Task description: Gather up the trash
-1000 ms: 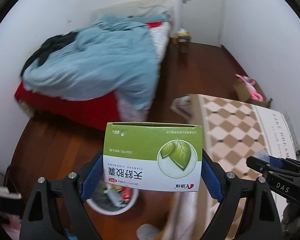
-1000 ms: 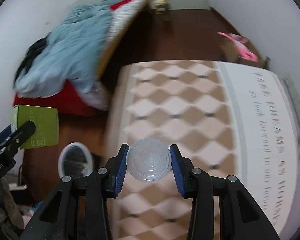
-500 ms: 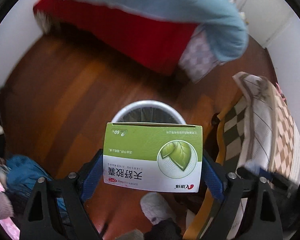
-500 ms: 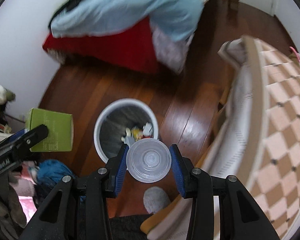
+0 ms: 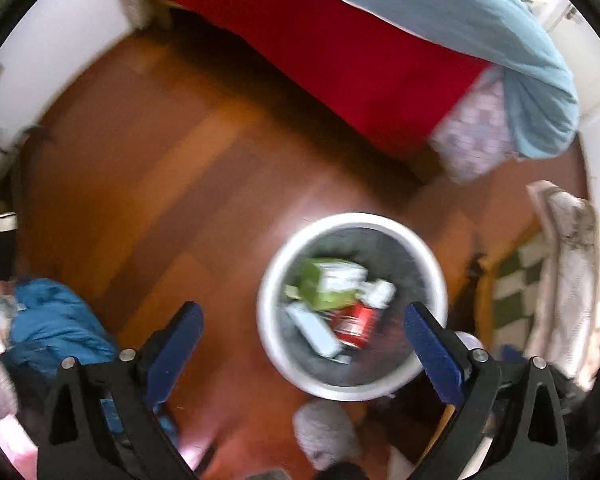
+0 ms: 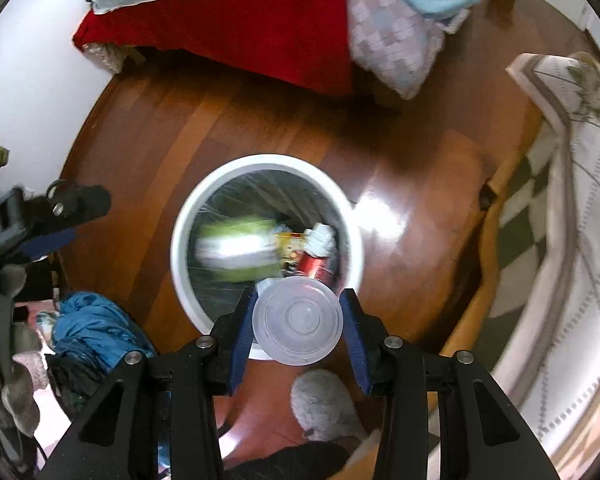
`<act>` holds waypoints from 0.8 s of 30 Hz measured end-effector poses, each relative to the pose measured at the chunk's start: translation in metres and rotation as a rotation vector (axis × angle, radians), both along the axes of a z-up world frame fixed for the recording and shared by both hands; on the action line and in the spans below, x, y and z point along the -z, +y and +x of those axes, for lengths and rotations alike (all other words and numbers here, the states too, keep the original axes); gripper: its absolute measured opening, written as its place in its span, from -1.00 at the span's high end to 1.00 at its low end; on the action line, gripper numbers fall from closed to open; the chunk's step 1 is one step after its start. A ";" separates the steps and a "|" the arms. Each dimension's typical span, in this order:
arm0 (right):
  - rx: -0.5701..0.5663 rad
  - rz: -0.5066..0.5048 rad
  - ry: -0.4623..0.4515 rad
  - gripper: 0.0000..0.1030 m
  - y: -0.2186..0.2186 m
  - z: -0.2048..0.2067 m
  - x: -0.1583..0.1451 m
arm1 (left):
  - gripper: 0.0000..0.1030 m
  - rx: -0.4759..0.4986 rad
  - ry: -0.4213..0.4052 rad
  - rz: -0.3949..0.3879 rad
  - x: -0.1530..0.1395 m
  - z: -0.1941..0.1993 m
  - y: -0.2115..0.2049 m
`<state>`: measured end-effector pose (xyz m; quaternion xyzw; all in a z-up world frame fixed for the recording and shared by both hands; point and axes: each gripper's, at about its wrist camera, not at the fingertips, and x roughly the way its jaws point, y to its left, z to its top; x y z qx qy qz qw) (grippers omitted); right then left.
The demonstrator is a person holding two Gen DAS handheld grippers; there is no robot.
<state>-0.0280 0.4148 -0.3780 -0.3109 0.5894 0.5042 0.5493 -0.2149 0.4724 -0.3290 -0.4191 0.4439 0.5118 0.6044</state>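
Note:
A white round trash bin (image 5: 278,340) (image 6: 179,264) stands on the wooden floor. A green and white medicine box (image 5: 324,284) (image 6: 238,249), blurred, lies inside it among a red can (image 5: 354,324) (image 6: 312,265) and other rubbish. My left gripper (image 5: 302,340) is open and empty above the bin; it also shows at the left of the right wrist view (image 6: 48,216). My right gripper (image 6: 297,322) is shut on a clear plastic cup (image 6: 297,322), held over the bin's near rim.
A bed with red sheet (image 5: 340,48) (image 6: 228,28) and light blue duvet (image 5: 480,20) lies beyond the bin. A table with a checkered cloth (image 6: 572,216) is at the right. Blue clothing (image 5: 56,332) (image 6: 92,326) lies at the left. A grey slipper (image 6: 320,408) is below.
My left gripper has opened and the green box has dropped into the bin. My right gripper has moved closer over the bin, still holding the cup.

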 end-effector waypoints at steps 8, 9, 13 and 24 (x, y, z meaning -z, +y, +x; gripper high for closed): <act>-0.010 0.044 -0.009 -0.99 -0.001 -0.006 -0.012 | -0.98 0.009 0.085 0.092 -0.029 -0.020 -0.060; -0.011 0.049 -0.032 -0.99 -0.006 -0.006 -0.017 | -0.98 0.017 0.094 0.109 -0.036 -0.021 -0.067; -0.017 0.058 -0.121 -0.99 -0.034 -0.003 -0.041 | -0.98 0.056 0.108 0.163 -0.064 -0.018 -0.095; 0.015 0.142 -0.112 -0.99 -0.120 -0.001 -0.118 | -0.98 0.142 0.054 0.243 -0.135 -0.005 -0.166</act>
